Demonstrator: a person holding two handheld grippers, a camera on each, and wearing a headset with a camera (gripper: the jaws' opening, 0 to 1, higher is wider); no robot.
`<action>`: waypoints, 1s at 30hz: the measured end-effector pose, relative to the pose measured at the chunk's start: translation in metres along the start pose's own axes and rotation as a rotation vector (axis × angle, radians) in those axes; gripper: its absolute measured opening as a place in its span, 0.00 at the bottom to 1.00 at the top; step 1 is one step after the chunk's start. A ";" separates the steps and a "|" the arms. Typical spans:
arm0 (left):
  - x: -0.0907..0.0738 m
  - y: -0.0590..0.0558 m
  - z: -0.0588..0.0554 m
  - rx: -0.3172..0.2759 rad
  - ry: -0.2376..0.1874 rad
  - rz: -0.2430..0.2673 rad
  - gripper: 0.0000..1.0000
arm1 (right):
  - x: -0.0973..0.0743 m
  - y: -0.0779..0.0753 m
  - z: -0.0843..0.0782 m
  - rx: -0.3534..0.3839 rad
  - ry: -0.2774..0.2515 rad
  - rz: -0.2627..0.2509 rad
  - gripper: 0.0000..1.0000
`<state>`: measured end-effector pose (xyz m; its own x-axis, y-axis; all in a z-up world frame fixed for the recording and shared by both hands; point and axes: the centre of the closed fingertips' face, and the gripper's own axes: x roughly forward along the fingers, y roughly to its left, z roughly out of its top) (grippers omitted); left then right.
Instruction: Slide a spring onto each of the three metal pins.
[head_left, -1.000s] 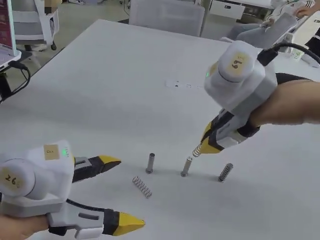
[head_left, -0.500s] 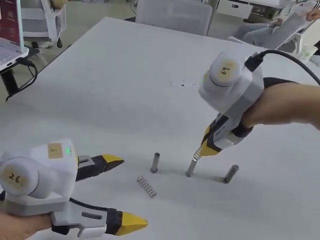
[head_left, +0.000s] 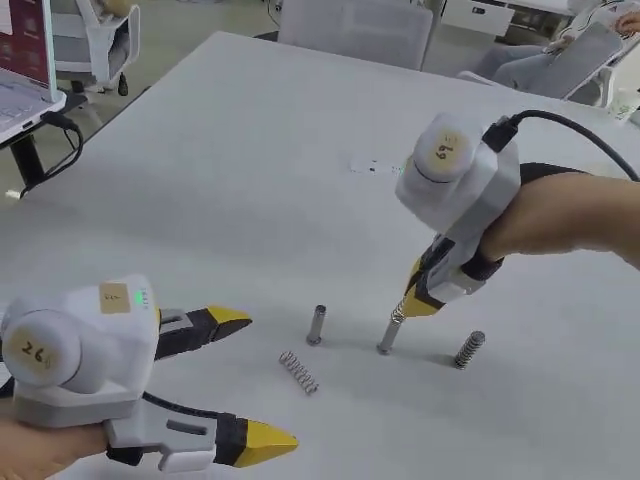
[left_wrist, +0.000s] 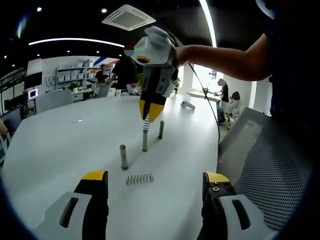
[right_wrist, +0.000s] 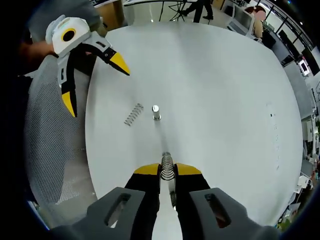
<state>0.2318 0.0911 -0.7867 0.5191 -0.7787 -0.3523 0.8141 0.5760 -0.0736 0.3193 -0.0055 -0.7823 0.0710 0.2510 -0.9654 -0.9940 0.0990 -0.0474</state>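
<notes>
At the far left a laptop (head_left: 18, 70) sat beyond the edge of the table (head_left: 230, 170), well apart from the work. The left gripper (head_left: 266, 380) hovered low over the near side, its jaws spread wide and empty. Just to its right the loose spring (head_left: 298, 372) lay flat on the table, near the foot of the left pin (head_left: 317, 325), which stood upright and bare. Next came the middle pin (head_left: 386, 338). The right gripper (head_left: 416, 306) tilted down over it, jaws closed on the held spring (right_wrist: 167, 166), whose lower end looked to be at the pin's top (whether it had begun to slide on was hard to tell). Furthest right, the right pin (head_left: 474, 338) already wore the fitted spring (head_left: 467, 351).

The springs were probably light, thin and bouncy, apt to bend or shoot out if squeezed hard. A soft pinch across the coils near one end, leaving the bore free, seemed best. The loose one, being round, might roll. The pins looked stiff but merely standing, so a sideways push could tip them. Nothing stood between the left gripper and the loose spring.
</notes>
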 end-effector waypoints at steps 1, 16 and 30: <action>0.000 0.000 0.000 -0.001 0.000 0.000 0.74 | 0.001 0.000 0.000 0.001 0.004 0.001 0.08; -0.001 0.000 -0.001 -0.003 0.003 0.002 0.72 | 0.023 0.000 -0.009 -0.002 0.038 0.016 0.08; -0.001 -0.002 -0.002 -0.004 0.008 0.002 0.71 | 0.045 0.001 -0.015 0.003 0.058 0.023 0.08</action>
<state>0.2295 0.0908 -0.7880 0.5188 -0.7754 -0.3600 0.8120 0.5787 -0.0761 0.3202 -0.0084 -0.8294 0.0435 0.1972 -0.9794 -0.9950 0.0967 -0.0247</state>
